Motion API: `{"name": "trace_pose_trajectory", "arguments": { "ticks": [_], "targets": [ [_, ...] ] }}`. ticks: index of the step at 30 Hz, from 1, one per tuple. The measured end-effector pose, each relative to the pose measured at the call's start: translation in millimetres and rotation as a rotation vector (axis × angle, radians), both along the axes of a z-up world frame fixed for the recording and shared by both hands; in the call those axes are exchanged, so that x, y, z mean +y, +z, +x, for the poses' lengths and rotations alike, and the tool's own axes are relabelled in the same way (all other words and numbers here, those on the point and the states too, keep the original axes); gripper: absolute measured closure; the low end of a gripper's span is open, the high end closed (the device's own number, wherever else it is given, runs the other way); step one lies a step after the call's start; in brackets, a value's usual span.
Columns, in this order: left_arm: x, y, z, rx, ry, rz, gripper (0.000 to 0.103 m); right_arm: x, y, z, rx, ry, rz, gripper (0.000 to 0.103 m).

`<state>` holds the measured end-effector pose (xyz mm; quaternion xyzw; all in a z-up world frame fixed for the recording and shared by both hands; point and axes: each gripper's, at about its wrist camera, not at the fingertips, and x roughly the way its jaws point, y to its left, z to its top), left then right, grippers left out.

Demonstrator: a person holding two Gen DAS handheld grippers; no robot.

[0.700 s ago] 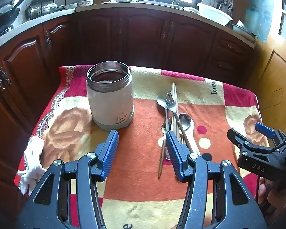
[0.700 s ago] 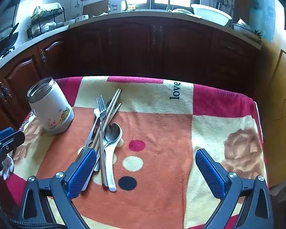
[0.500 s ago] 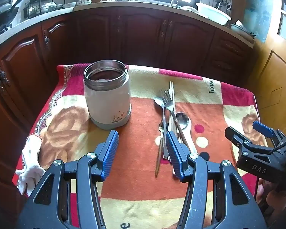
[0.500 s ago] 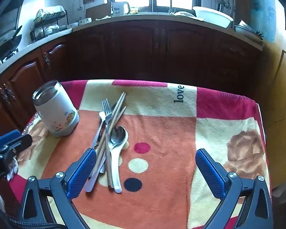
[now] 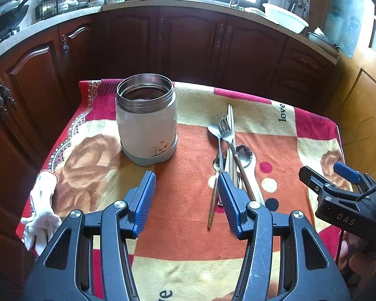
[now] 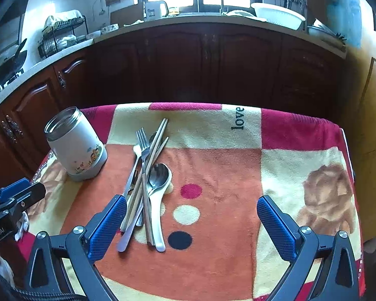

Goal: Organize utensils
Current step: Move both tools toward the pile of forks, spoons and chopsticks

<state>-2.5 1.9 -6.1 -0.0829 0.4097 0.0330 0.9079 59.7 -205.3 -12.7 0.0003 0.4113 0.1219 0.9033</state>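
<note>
A small table draped in a patchwork blanket (image 5: 193,230) of red, orange and cream squares fills the foreground, with the word "love" printed near its far edge and dark wooden kitchen cabinets (image 6: 188,62) standing behind it. Taking the open steel-rimmed jar (image 5: 146,121) as the landmark: it stands upright toward the far left corner of the blanket, lid off, its pale body printed with a small cartoon band near the base.

To the right of the jar, apart from it, the utensils (image 6: 146,183) lie in one loose bundle on the orange square, handles pointing toward the cameras. In the bundle a fork (image 6: 143,145) rests tines away, a pair of chopsticks (image 6: 160,135) reaches furthest back, a white ceramic spoon (image 6: 158,215) cradles a metal spoon (image 6: 159,173), and another metal spoon lies on the side nearest the jar.

The left gripper (image 5: 186,198) hangs over the blanket in front of the jar, its blue-padded fingers (image 5: 144,200) spread apart with nothing between them; the right-hand pad sits just over the near ends of the utensil handles. The right gripper (image 6: 191,223) is further right of the jar, beyond the bundle, its fingers (image 6: 275,223) spread very wide and empty over the dotted orange patch.

A crumpled white cloth (image 5: 43,208) hangs at the blanket's left edge, nearer the camera than the jar.
</note>
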Motion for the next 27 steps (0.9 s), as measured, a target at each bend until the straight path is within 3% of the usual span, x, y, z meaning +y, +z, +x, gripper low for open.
{"name": "trace_pose_trajectory", "arguments": {
  "ticks": [3, 8, 12, 27],
  "targets": [
    [2.5, -2.3, 0.3, 0.032, 0.005, -0.025, 0.052, -0.1, -0.6, -1.1, -0.003, -0.002, -0.003, 0.000],
    [2.8, -6.3, 2.0, 0.058, 0.014, -0.004, 0.052, 4.2, 1.3, -2.8, -0.021, 0.003, -0.026, 0.000],
    [2.8, -7.3, 2.4, 0.015, 0.014, -0.006, 0.052, 7.7, 4.2, -4.1, -0.042, 0.018, -0.040, 0.000],
    [5.0, -14.7, 8.7, 0.028, 0.014, -0.014, 0.052, 18.8, -1.9, 2.3, -0.029, 0.080, -0.034, 0.002]
  ]
}}
